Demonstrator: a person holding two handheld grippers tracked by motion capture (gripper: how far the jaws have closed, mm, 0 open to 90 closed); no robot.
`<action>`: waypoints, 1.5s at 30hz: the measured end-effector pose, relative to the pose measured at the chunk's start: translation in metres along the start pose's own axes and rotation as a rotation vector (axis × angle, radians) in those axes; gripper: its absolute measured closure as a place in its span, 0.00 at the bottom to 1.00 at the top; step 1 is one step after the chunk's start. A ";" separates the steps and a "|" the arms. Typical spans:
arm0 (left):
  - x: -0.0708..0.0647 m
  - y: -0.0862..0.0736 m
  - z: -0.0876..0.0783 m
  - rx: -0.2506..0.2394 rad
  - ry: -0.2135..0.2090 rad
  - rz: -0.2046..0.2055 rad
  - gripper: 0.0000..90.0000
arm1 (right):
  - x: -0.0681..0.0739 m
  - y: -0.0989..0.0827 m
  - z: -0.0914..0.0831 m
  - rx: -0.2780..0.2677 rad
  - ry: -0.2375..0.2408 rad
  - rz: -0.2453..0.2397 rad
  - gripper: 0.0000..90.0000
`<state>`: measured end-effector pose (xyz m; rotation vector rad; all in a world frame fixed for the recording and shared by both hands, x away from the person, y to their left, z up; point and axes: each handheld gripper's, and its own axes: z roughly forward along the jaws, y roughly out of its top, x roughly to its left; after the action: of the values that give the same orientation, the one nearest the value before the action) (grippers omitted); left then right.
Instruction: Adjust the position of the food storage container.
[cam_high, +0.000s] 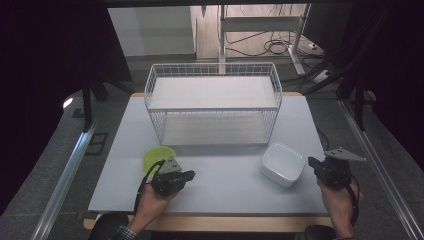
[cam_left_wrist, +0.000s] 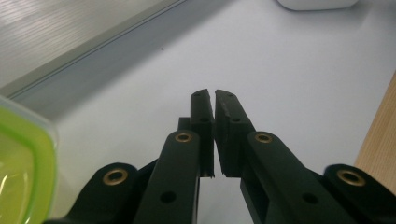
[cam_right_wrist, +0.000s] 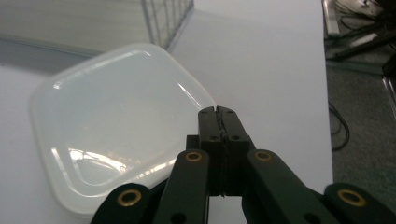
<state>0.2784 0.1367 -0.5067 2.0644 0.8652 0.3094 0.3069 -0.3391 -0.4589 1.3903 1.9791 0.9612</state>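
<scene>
A white lidded square container (cam_high: 283, 163) sits on the table at the front right, and its lid (cam_right_wrist: 116, 121) lies just beyond my right gripper's jaws. My right gripper (cam_high: 314, 163) is held at the container's right side; its jaws (cam_right_wrist: 217, 111) are pressed together with nothing between them. A lime-green container (cam_high: 156, 157) rests at the front left, with its edge (cam_left_wrist: 23, 158) showing at the left of the left gripper view. My left gripper (cam_high: 190, 175) hovers just in front of it, pointing right, jaws (cam_left_wrist: 210, 95) nearly closed and empty.
A white wire two-shelf rack (cam_high: 213, 102) stands at the back middle of the grey table (cam_high: 225, 192). The table's wooden front edge (cam_left_wrist: 378, 140) runs close to my left gripper. Cables and a stand (cam_high: 270, 35) lie on the floor beyond.
</scene>
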 end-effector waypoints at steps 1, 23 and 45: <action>0.000 0.001 0.001 -0.002 -0.001 0.002 0.96 | -0.001 -0.001 0.002 0.011 -0.004 0.004 0.99; 0.000 0.033 0.040 0.001 -0.025 0.028 0.96 | 0.004 0.003 0.041 0.076 0.063 0.070 0.99; 0.007 0.035 0.051 0.025 0.013 -0.008 0.96 | 0.076 0.016 0.080 0.126 0.299 -0.020 0.98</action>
<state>0.3256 0.0955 -0.5105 2.0837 0.8890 0.3090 0.3516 -0.2440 -0.4967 1.3534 2.3035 1.1050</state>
